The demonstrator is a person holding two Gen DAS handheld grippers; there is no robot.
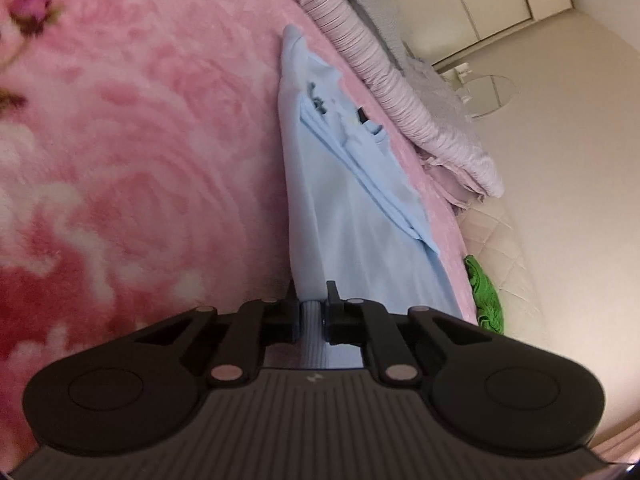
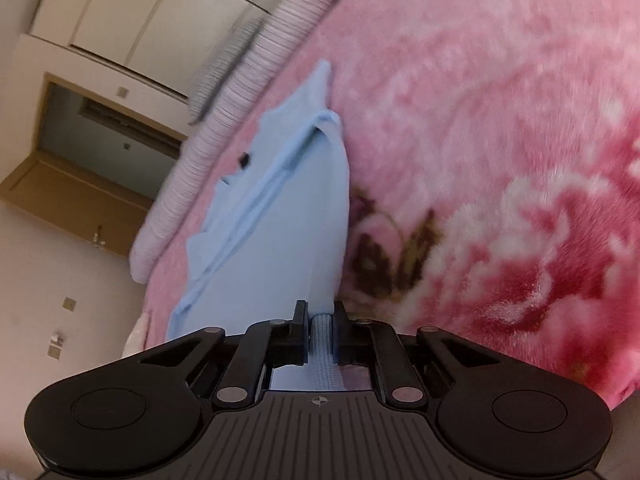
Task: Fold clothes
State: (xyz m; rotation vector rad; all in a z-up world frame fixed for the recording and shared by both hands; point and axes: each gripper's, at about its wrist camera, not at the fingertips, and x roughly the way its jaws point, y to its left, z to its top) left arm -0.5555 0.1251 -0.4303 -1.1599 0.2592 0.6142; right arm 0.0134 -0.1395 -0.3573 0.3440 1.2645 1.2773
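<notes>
The light blue garment [image 1: 348, 216] lies stretched across a pink floral blanket [image 1: 140, 140], its far end bunched near a ribbed lilac pillow [image 1: 384, 76]. Left gripper [image 1: 311, 312]: jaws closed tight on the ribbed hem of the garment, cloth pinched between the pads. Right gripper [image 2: 322, 324]: likewise clamped on a ribbed edge of the same garment. A small dark mark near the collar is possibly a label; the blur prevents confirmation. A green cloth [image 1: 486, 292] lies off the blanket's edge, apart from the garment.
</notes>
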